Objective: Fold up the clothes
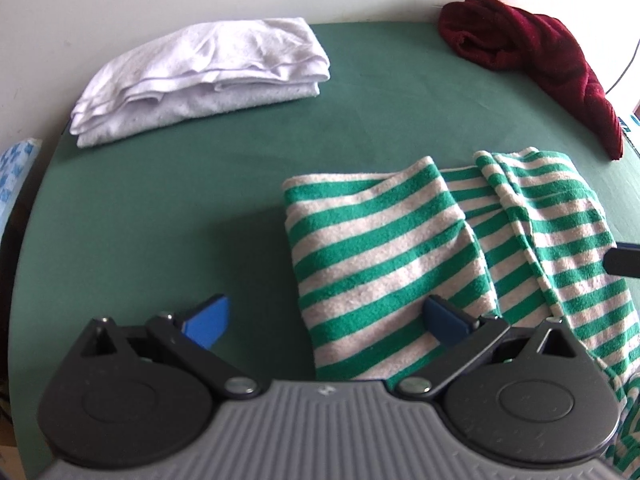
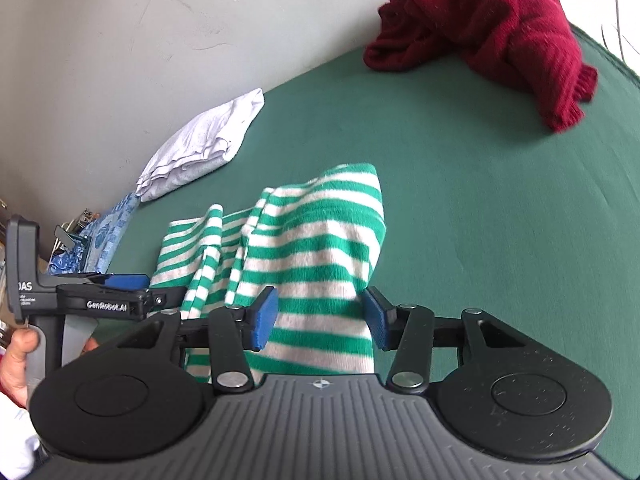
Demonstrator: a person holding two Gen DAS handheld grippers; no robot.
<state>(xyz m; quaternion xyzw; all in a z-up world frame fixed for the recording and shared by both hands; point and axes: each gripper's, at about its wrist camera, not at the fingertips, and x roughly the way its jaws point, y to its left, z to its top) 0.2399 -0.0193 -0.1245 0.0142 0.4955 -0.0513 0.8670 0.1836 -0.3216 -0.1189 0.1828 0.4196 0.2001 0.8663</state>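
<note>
The left gripper [image 1: 328, 322] has its jaws spread wide: one blue pad sits over bare green table [image 1: 168, 200], the other over the near edge of the striped garment [image 1: 380, 248], with nothing caught between them. The right gripper [image 2: 318, 316] also has its jaws apart, and a raised fold of the same green-and-cream striped cloth stands in the gap; whether the pads actually touch it I cannot tell, though they do not look pressed in.

The striped garment fills the lower right of the left wrist view and the centre of the right wrist view. It is partly doubled over itself, bunched and uneven, so by my judgement its folding is under way rather than complete.

Further out, the white garment [image 1: 200, 76] lies in the upper left of the left view as a neat layered stack, which looks folded. The dark red sweater [image 2: 480, 40] sits crumpled in the upper right of both views and appears to need folding. So roughly one piece reads as done, one in progress, one left.
</note>
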